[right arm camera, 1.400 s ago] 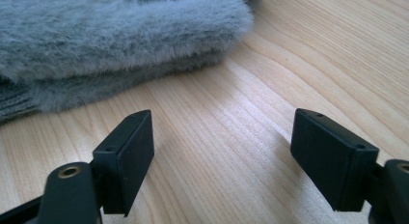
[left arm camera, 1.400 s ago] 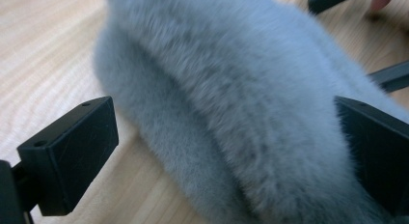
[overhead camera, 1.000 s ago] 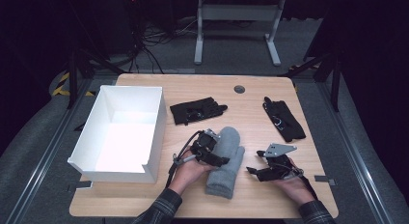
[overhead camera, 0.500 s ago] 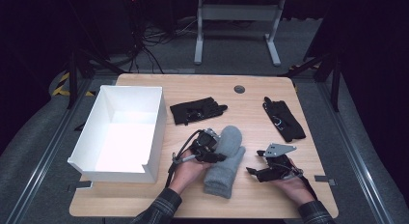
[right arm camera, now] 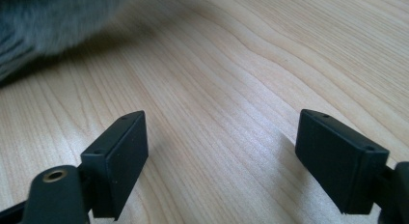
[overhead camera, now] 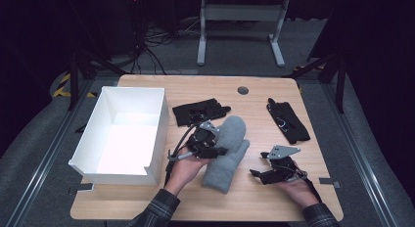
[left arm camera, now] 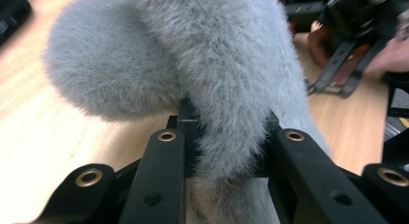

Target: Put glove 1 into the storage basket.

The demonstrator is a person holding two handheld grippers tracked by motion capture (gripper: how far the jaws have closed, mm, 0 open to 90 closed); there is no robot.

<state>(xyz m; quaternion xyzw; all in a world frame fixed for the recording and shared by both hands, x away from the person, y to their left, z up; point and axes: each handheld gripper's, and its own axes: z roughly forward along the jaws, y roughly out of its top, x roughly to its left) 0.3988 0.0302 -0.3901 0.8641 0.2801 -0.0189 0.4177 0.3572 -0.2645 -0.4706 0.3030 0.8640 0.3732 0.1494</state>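
Grey fleece mitten is pinched mid-body by the left gripper, fingers just closed on it above the desk; right gripper is held wide, empty; slippage is risked by the shallow bite in pile.

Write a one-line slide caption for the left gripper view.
Left gripper fingers clamped on the fluffy grey mitten over the wooden table.
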